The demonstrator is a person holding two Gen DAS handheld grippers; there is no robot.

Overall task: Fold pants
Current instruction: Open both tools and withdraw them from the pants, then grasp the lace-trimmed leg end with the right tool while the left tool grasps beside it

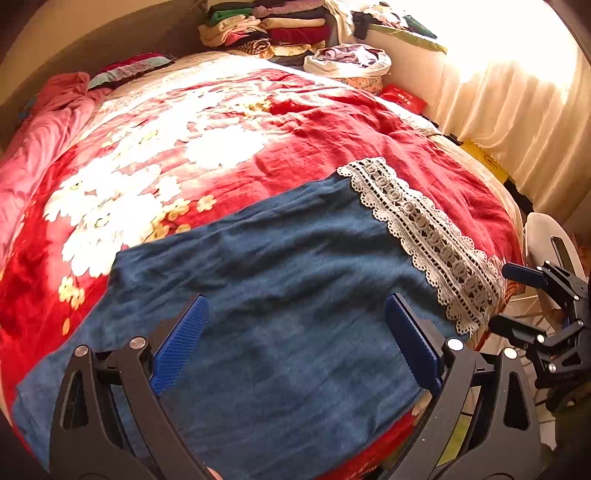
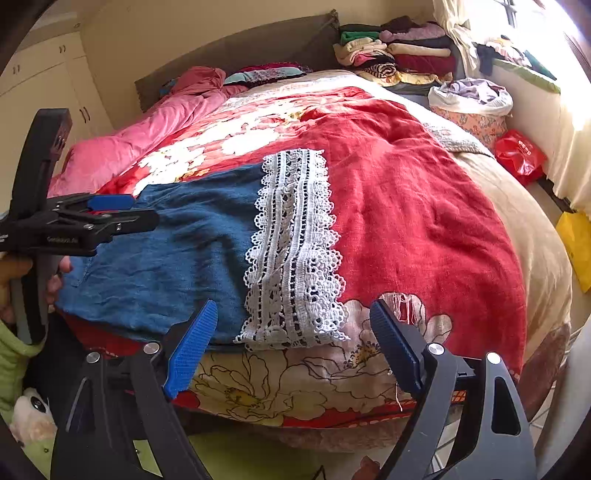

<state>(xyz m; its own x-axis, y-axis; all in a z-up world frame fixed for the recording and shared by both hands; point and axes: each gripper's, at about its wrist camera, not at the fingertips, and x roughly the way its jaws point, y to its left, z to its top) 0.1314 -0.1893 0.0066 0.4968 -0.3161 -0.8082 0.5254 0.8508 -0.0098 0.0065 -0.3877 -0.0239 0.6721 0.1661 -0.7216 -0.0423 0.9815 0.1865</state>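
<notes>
Left wrist view: blue pants [image 1: 258, 295] with a white lace hem [image 1: 421, 236] lie flat on a red floral blanket [image 1: 155, 177] covering the bed. Left gripper [image 1: 295, 325] hangs above them, jaws spread, nothing held. Folded clothes [image 1: 266, 26] are stacked at the headboard; a curtain [image 1: 517, 122] glows at right.

Right wrist view: right gripper [image 2: 293, 332] stands wide open near the hem at the bed's near edge, empty. Cupboards [image 2: 44, 74] line the left wall.

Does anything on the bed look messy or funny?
The blue pants lie wrinkled, not smoothed flat, their white lace hem slanting across the red bedspread. A pink quilt sits bunched by the headboard. Nothing looks torn or spilled.
</notes>
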